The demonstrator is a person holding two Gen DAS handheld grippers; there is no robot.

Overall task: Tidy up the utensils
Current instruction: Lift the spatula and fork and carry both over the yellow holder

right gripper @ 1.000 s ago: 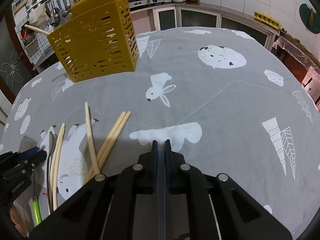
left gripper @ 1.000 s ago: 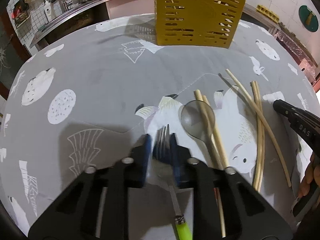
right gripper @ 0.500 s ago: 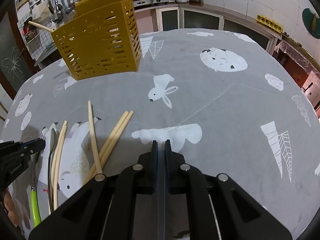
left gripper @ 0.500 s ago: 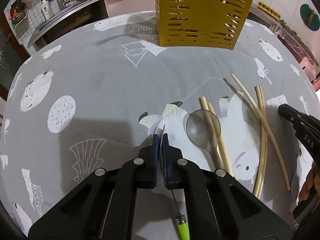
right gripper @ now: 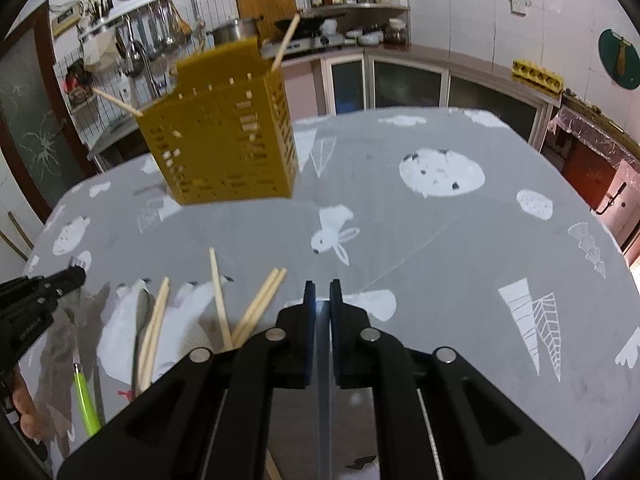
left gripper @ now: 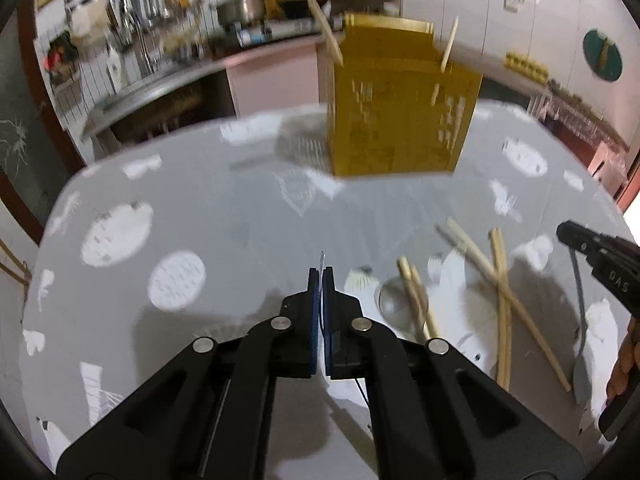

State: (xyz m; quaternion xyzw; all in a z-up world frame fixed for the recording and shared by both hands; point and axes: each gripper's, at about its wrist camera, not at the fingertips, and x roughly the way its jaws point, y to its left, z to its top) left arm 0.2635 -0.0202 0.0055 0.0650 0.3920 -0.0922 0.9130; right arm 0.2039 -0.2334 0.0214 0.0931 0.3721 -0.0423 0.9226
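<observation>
My left gripper (left gripper: 322,270) is shut on the fork (left gripper: 322,258), whose tines show edge-on just past the blue pads; it is lifted above the grey cloth. The fork's green handle (right gripper: 86,400) hangs below my left gripper (right gripper: 76,274) in the right wrist view. My right gripper (right gripper: 321,286) is nearly shut and empty, low over the cloth; it also shows in the left wrist view (left gripper: 568,232). A metal spoon (left gripper: 394,300) and several wooden chopsticks (left gripper: 500,280) lie on the cloth. The yellow perforated utensil holder (left gripper: 400,100) stands at the far side, with chopsticks sticking out.
The round table has a grey cloth with white animal prints (right gripper: 440,172). The spoon (right gripper: 142,312) and chopsticks (right gripper: 218,288) lie left of my right gripper. The yellow holder (right gripper: 224,136) is far left. A kitchen counter and cabinets stand behind the table.
My left gripper closed on the fork and lifted it off the cloth, tilting upward toward the holder. My right gripper rose and its view tilted up too.
</observation>
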